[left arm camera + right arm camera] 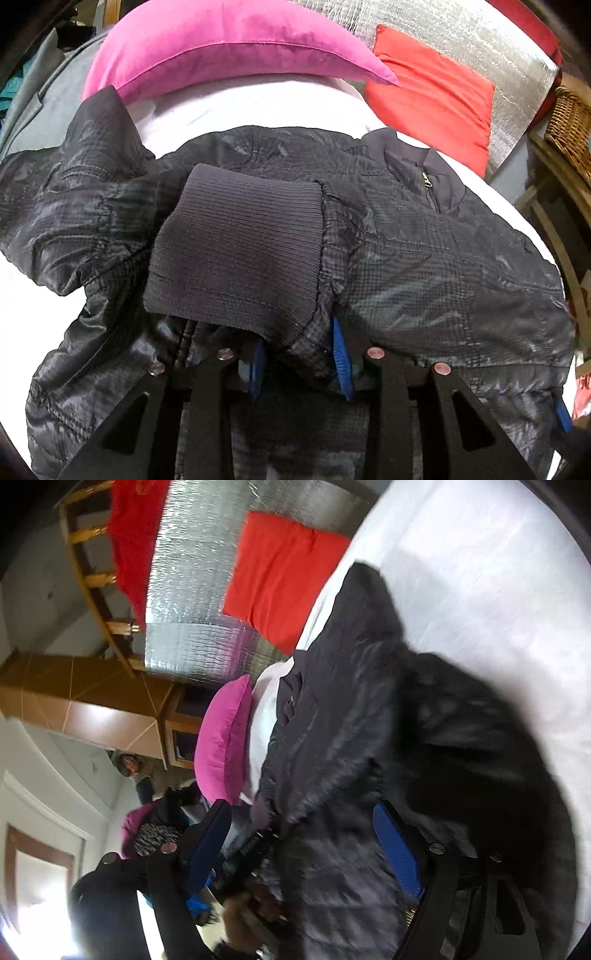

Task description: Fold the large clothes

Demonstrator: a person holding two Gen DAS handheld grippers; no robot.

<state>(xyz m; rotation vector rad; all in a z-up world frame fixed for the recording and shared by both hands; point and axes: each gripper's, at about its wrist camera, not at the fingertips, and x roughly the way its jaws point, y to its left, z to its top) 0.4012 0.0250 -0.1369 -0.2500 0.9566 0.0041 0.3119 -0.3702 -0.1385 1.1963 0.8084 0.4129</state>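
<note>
one dark jacket (424,266) lies spread on the white bed (258,107), its ribbed cuff (236,251) folded onto the chest. your left gripper (301,363) pinches the sleeve fabric by the cuff. your right gripper (303,853) stands wide apart around the hem, gripping nothing. risk: the slick sleeve slides back off if you let go early. two pillows: one pink (221,48), one red (432,96).

no readable text, labels or signs

Left gripper (301,363) fingers clamped, right gripper (303,834) fingers spread wide
</note>
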